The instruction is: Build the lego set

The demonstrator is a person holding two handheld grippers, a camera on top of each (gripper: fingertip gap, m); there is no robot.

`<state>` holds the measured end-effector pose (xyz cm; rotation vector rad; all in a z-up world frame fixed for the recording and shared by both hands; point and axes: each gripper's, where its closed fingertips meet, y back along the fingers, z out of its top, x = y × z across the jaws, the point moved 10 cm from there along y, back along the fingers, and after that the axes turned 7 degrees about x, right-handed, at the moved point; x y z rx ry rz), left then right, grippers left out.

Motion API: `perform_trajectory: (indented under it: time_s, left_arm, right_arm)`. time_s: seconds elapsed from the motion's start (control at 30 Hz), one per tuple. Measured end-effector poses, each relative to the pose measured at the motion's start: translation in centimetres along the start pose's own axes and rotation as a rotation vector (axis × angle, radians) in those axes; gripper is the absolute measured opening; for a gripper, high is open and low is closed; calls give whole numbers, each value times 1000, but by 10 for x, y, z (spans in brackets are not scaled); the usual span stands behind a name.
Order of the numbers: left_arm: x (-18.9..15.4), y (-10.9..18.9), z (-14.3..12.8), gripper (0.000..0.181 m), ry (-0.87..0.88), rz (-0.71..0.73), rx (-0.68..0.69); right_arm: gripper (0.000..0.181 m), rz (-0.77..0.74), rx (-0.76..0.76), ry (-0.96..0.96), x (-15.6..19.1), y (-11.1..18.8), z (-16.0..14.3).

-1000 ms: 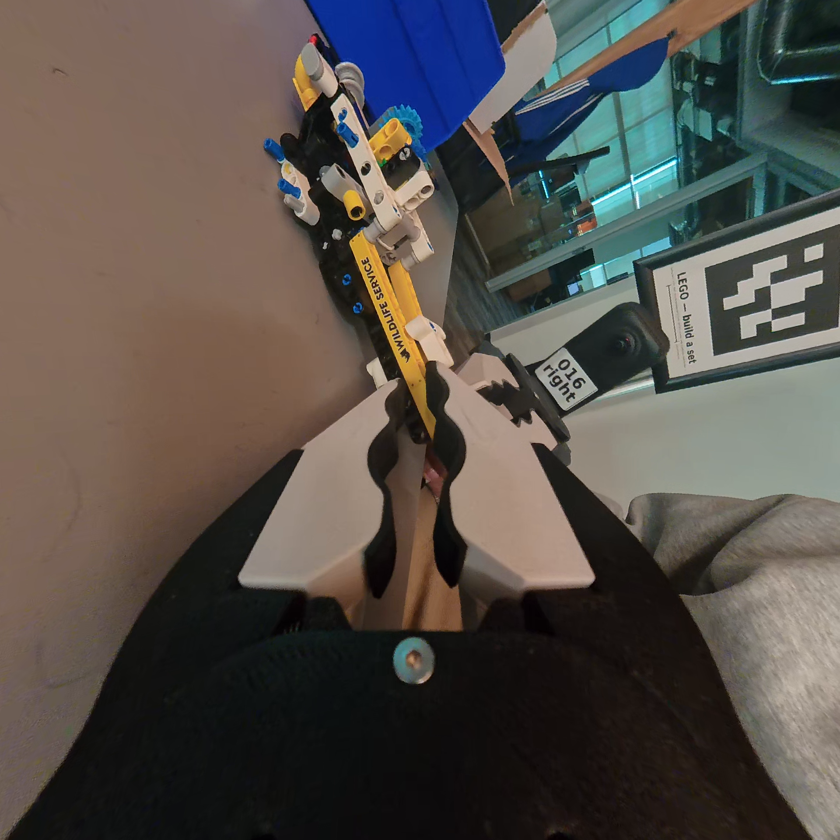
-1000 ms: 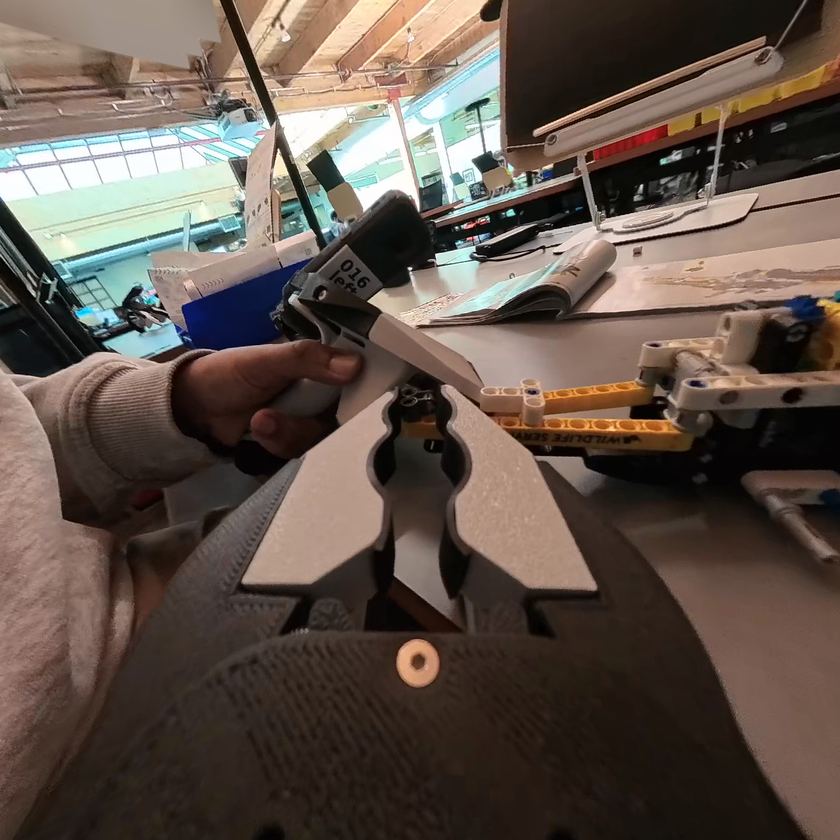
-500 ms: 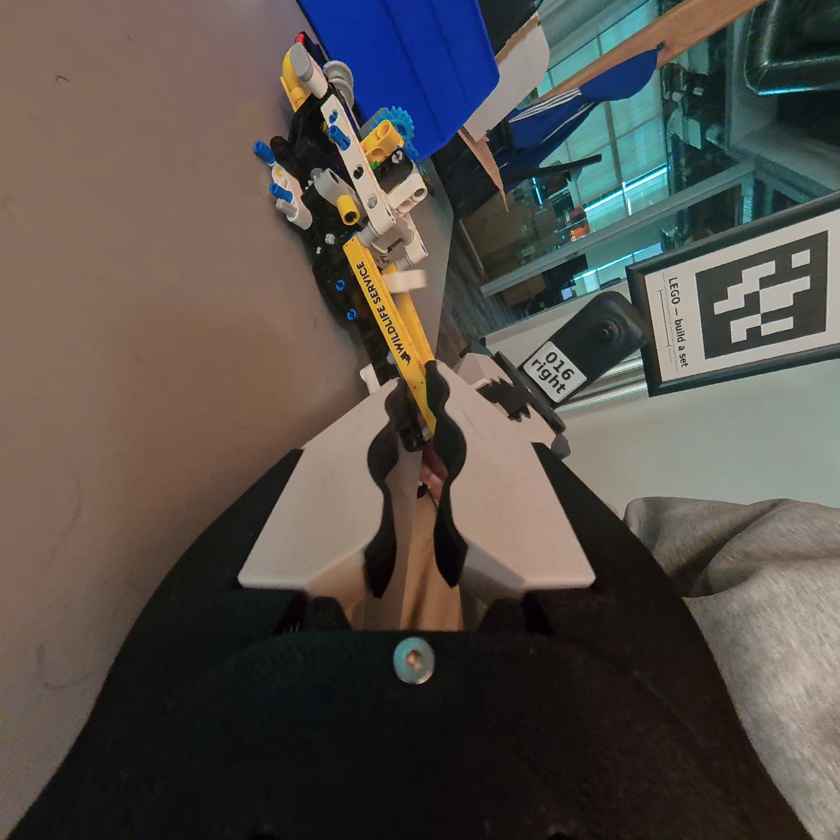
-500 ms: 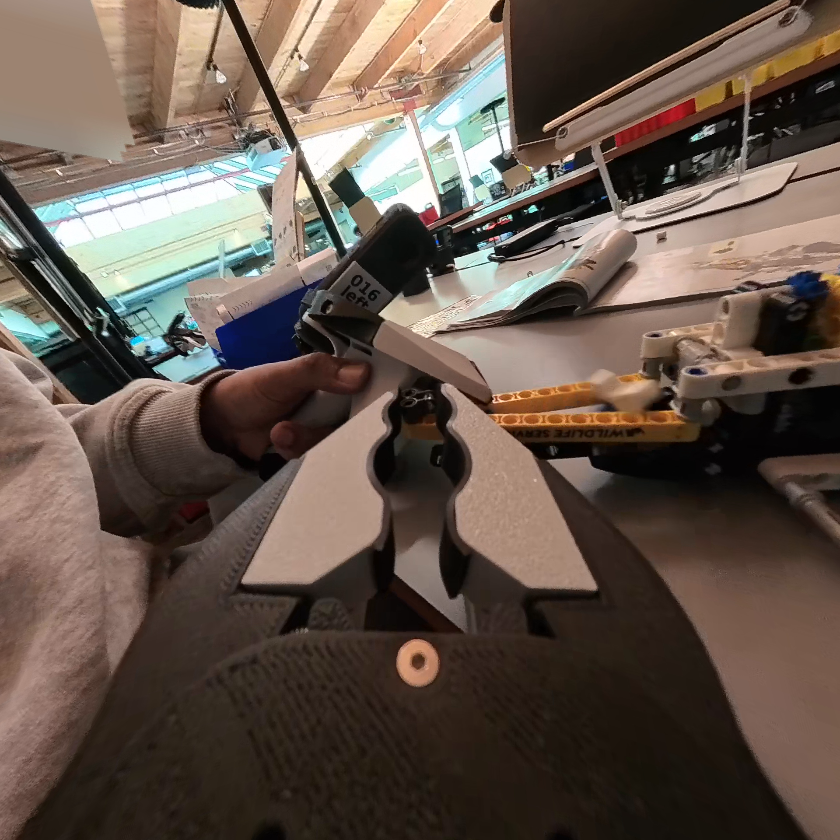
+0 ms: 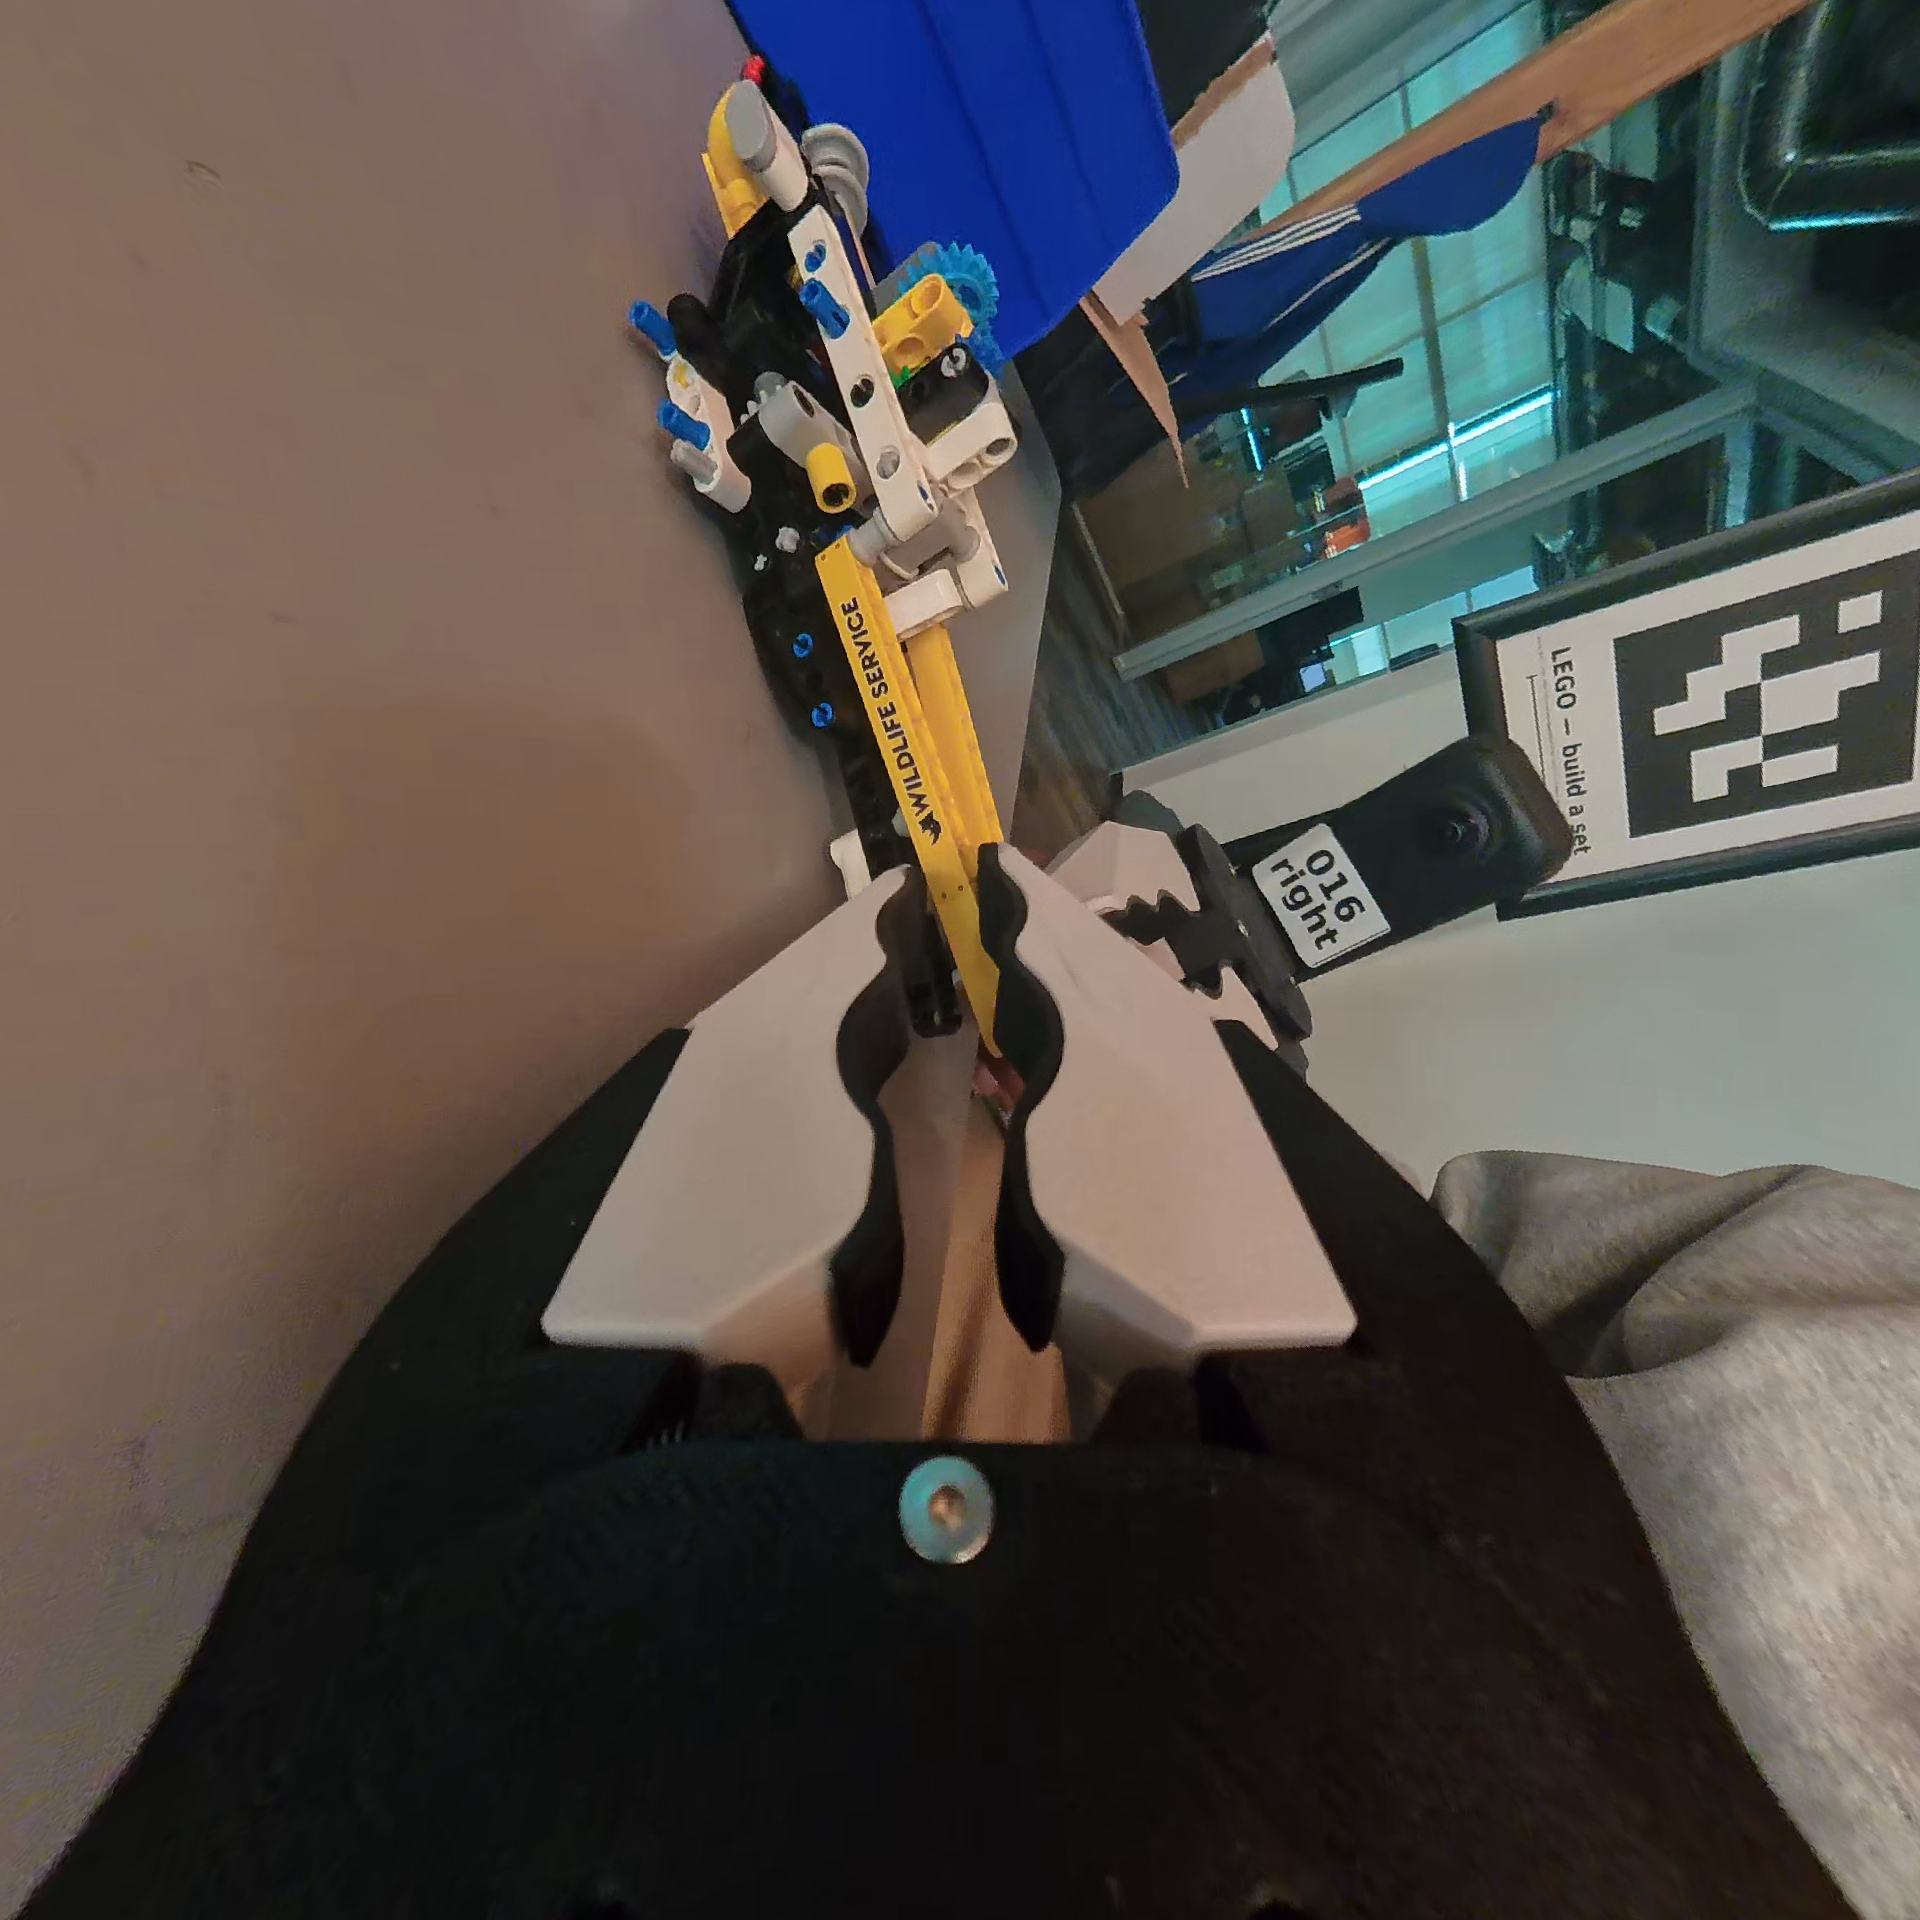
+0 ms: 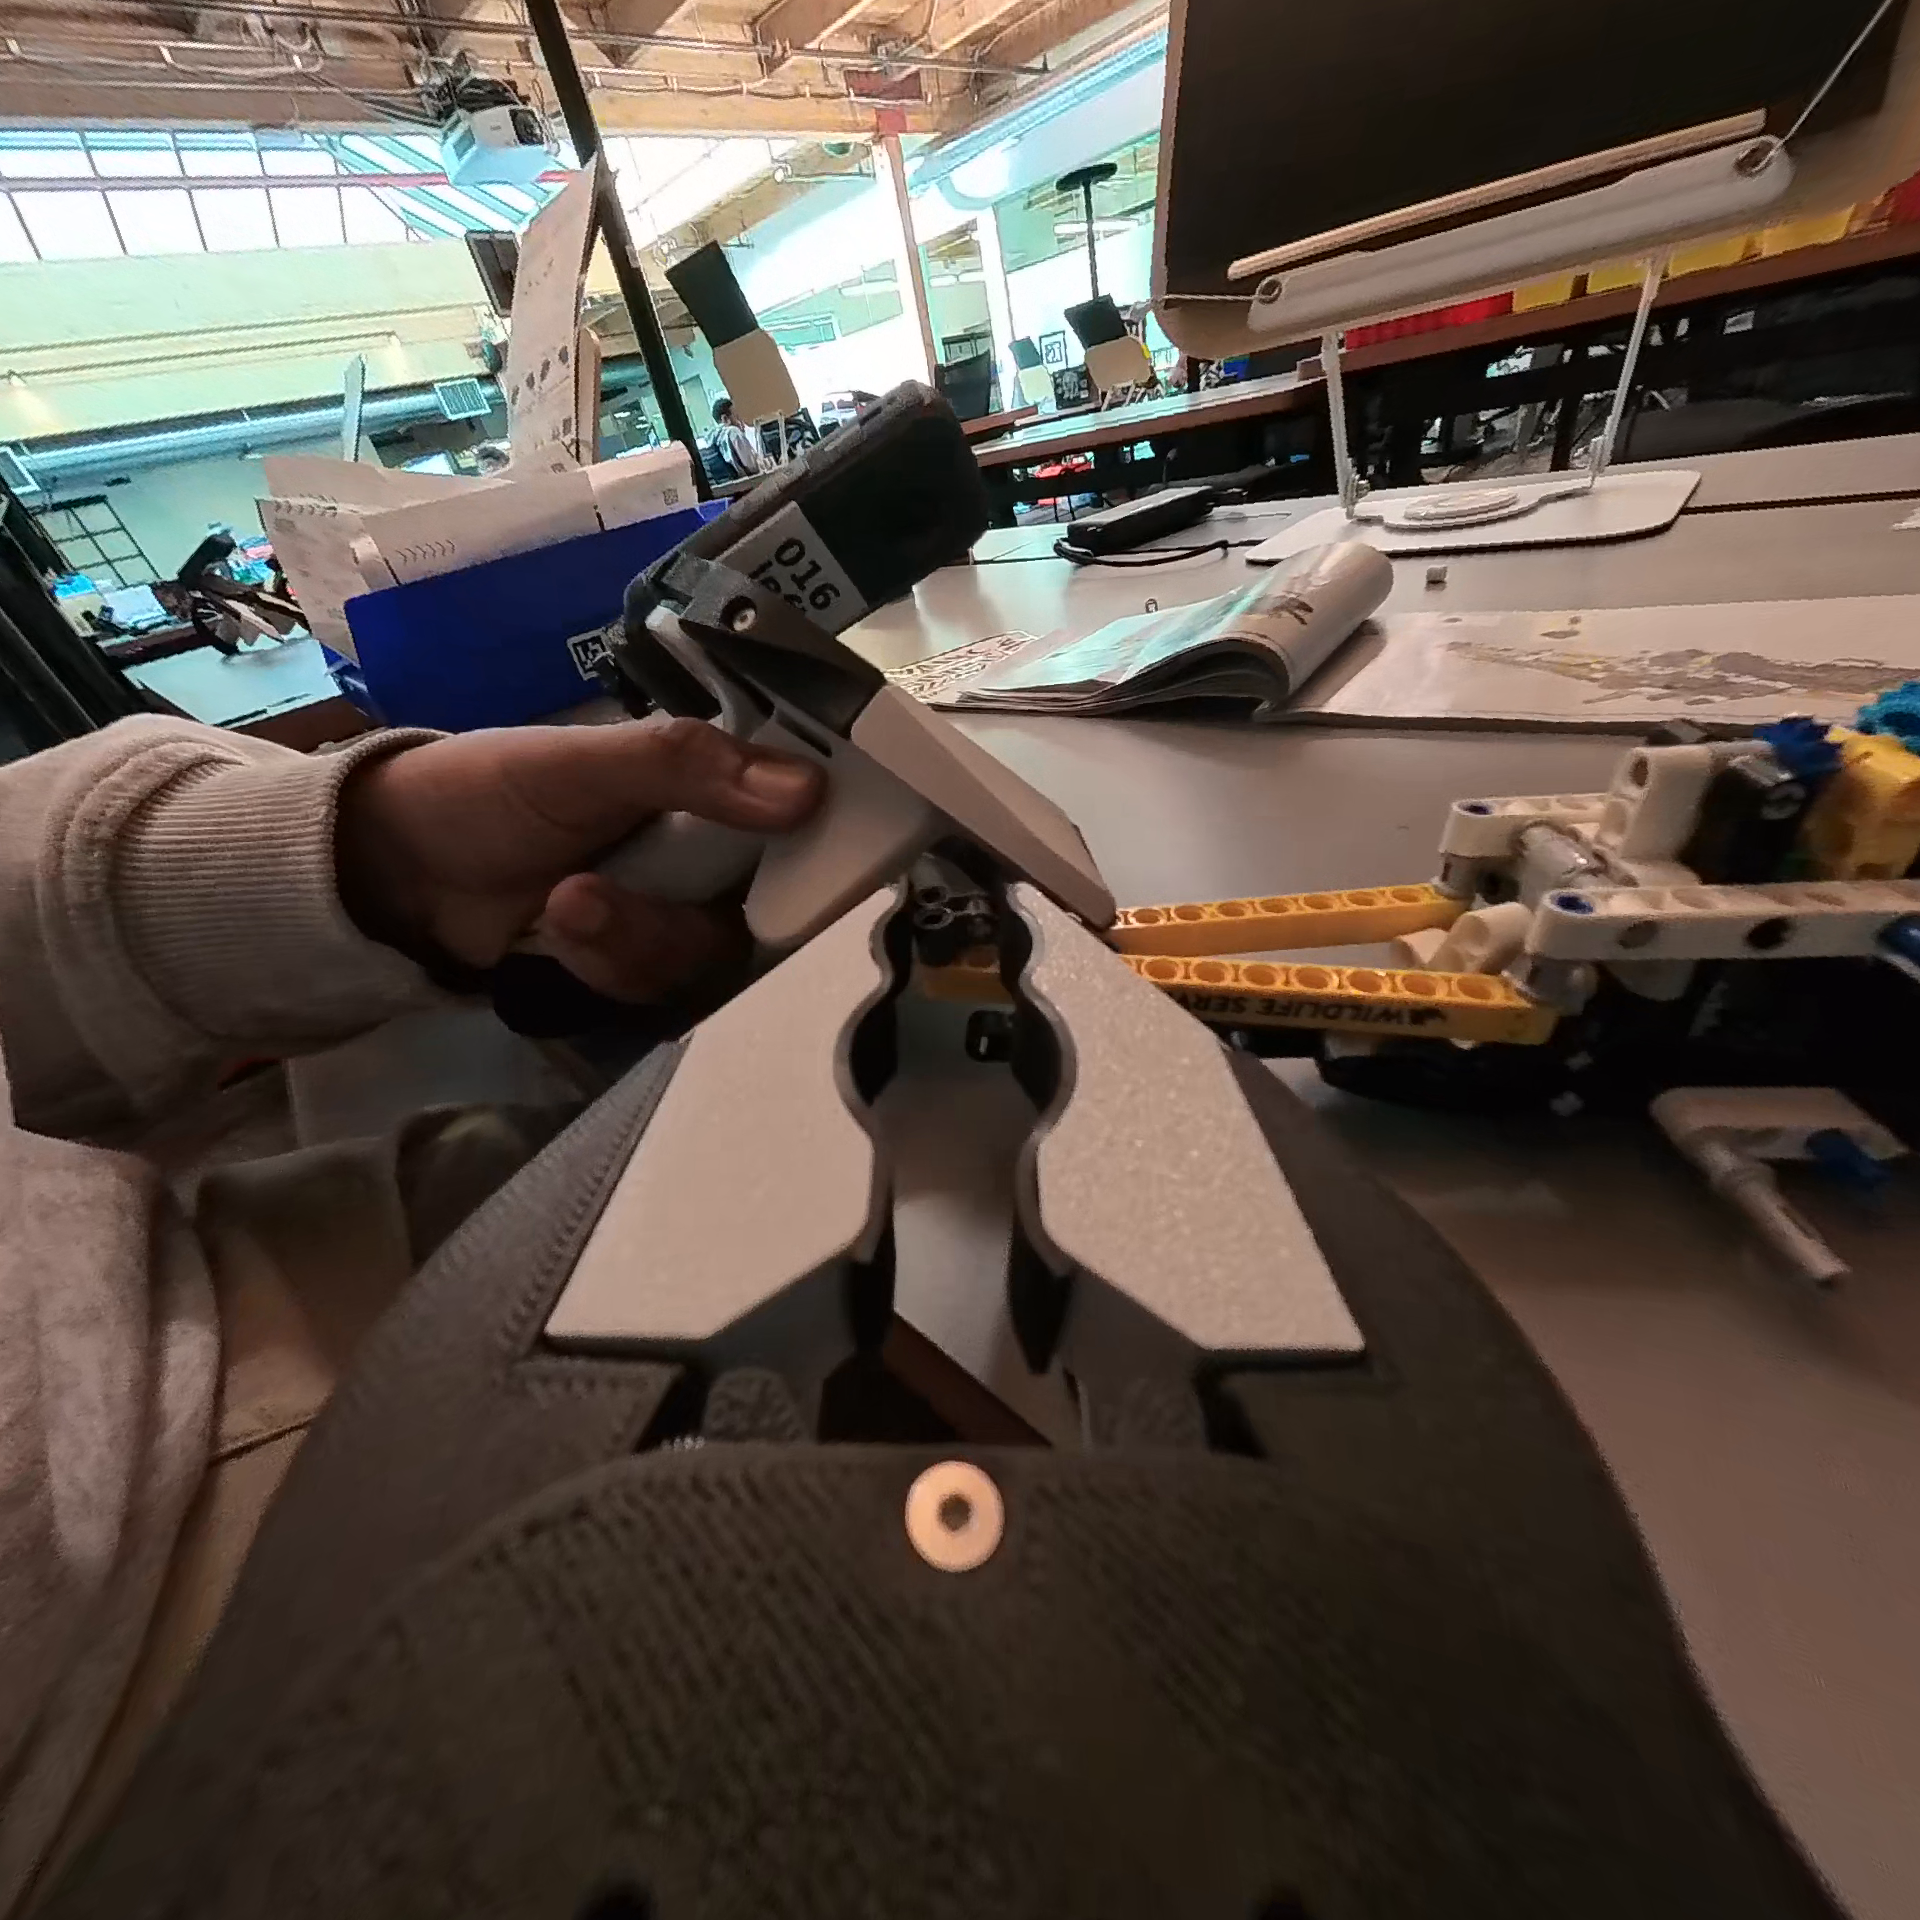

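The lego model is a long black, white and yellow build lying on the grey table. Two yellow beams run back from it. My left gripper is shut on the tail end of those beams. A small white connector sits on the upper beam against the white assembly. In the right wrist view the model stretches off to the right. My right gripper is shut on the black tail end and the lower yellow beam. A finger of the left gripper rests over the upper beam.
A blue bin with cardboard stands at the table's far side. An open instruction booklet and a monitor stand lie behind the model. A framed marker sign stands near the right gripper. A hand holds the left gripper. Only a small space, under 4 cm, lies between the two pairs of fingers.
The small white connector has slid along the upper yellow beam, from near the grippers to the white assembly. Both grippers kept their hold and tilted slightly.
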<state>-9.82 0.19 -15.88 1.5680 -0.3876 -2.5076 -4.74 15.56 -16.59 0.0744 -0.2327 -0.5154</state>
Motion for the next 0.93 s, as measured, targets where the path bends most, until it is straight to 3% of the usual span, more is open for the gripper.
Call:
perform_trajectory:
  time_s: [0.2, 0.37, 0.6, 0.93]
  left_arm:
    - [2, 3, 1, 12, 24, -13, -21]
    - [0, 1, 0, 12, 3, -9, 0]
    - [-2, -2, -4, 16, -22, -47, 59]
    - [-9, -3, -8, 21, -133, 29, 43]
  right_arm:
    - [19, -34, -19, 21, -1, 15, 3]
    - [17, -172, -62, -9, -15, 41, 20]
    - [23, -358, 120, 87, -21, 52, 38]
    - [19, -395, 376, 293, -20, 29, 50]
